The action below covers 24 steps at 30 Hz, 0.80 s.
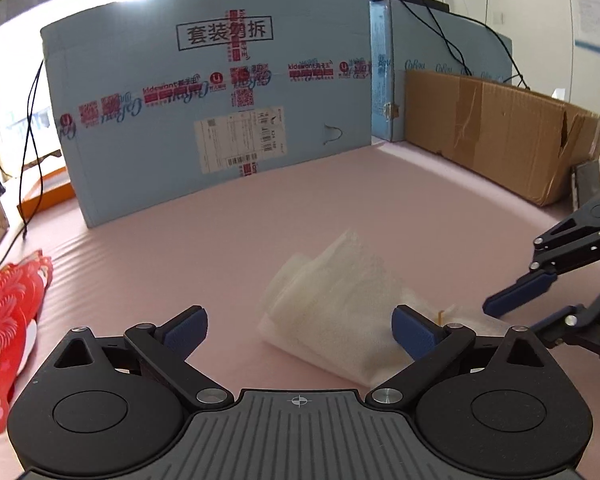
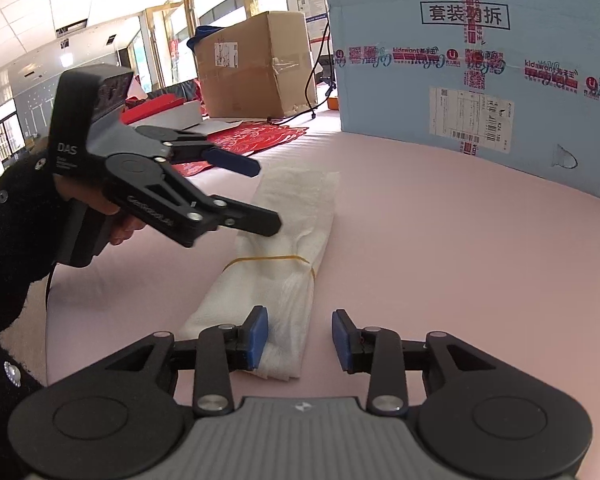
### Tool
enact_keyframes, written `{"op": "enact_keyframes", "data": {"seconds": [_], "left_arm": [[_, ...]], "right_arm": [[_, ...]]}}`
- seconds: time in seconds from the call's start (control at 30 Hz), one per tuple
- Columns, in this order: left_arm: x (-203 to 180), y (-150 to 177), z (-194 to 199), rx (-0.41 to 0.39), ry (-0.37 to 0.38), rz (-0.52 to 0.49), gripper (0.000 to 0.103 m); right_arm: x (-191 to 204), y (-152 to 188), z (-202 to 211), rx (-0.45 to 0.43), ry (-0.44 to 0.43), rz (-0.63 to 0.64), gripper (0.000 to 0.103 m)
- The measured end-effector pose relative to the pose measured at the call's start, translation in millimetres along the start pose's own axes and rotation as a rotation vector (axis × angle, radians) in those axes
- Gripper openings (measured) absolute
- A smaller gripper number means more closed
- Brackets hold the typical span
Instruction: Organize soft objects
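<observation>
White foam roll (image 2: pixel 276 264), yellow band (image 2: pixel 268 259) round its middle, lies flat on pink worktop (image 2: pixel 460 260); left gripper (image 1: pixel 300 326) and right gripper (image 2: pixel 300 338) fingers spread, gripping nothing; bundling looks done, stowing remains.

White foam sheet (image 2: pixel 276 264), yellow band (image 2: pixel 268 259); pink mat (image 2: pixel 460 248); blue-padded tongs (image 2: pixel 300 340).

Rolled white cloth bundle (image 2: pixel 276 264): soft, coarse open weave, matt, bound by thin yellow rubber band (image 2: pixel 268 258). Pink table cover (image 1: pixel 340 208): smooth, faint satin sheen. Blue carton (image 1: pixel 204 120): matt cardboard, glossy printed tape. Brown box (image 1: pixel 500 136): rough corrugated cardboard, torn. Gripper (image 1: pixel 300 332): matt black plastic, textured blue pads (image 1: pixel 414 334), bright metal pins.
</observation>
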State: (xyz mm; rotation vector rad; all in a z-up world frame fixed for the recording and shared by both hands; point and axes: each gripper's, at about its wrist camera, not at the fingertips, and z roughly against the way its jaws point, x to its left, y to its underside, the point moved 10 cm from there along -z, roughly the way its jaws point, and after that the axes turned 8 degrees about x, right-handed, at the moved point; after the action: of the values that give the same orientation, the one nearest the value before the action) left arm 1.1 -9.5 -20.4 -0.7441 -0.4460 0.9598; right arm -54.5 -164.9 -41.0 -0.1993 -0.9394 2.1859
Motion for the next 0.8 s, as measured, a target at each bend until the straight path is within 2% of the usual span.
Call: {"op": "enact_keyframes", "data": {"seconds": [0.1, 0.2, 0.3, 0.37, 0.4, 0.5, 0.63, 0.73, 0.8], "left_arm": [[7, 1, 14, -0.059, 0.024, 0.078, 0.100], [15, -4, 15, -0.109, 0.032, 0.174, 0.101], [21, -14, -1, -0.112, 0.030, 0.263, 0.101], [22, -19, -11, -0.112, 0.043, 0.318, 0.101], [22, -20, -15, -0.113, 0.047, 0.338, 0.101], [22, -22, -26, -0.099, 0.056, 0.387, 0.101], [18, -19, -33, -0.088, 0.065, 0.391, 0.101], [17, -17, -31, -0.097, 0.081, 0.400, 0.101], [15, -16, -31, -0.102, 0.096, 0.413, 0.101]], "right_arm": [[1, -2, 6, -0.021, -0.010, -0.030, 0.041], [2, -6, 16, -0.059, -0.018, -0.080, 0.051], [9, -9, 22, -0.089, -0.051, -0.125, 0.064], [23, -7, 21, -0.090, -0.060, -0.099, 0.075], [30, -7, 19, -0.081, -0.055, -0.071, 0.077], [45, -3, 6, -0.036, 0.018, 0.020, 0.082], [54, 5, -13, 0.038, 0.163, 0.127, 0.082], [51, 5, -12, 0.038, 0.223, 0.156, 0.084], [41, 5, -9, 0.038, 0.308, 0.174, 0.084]]}}
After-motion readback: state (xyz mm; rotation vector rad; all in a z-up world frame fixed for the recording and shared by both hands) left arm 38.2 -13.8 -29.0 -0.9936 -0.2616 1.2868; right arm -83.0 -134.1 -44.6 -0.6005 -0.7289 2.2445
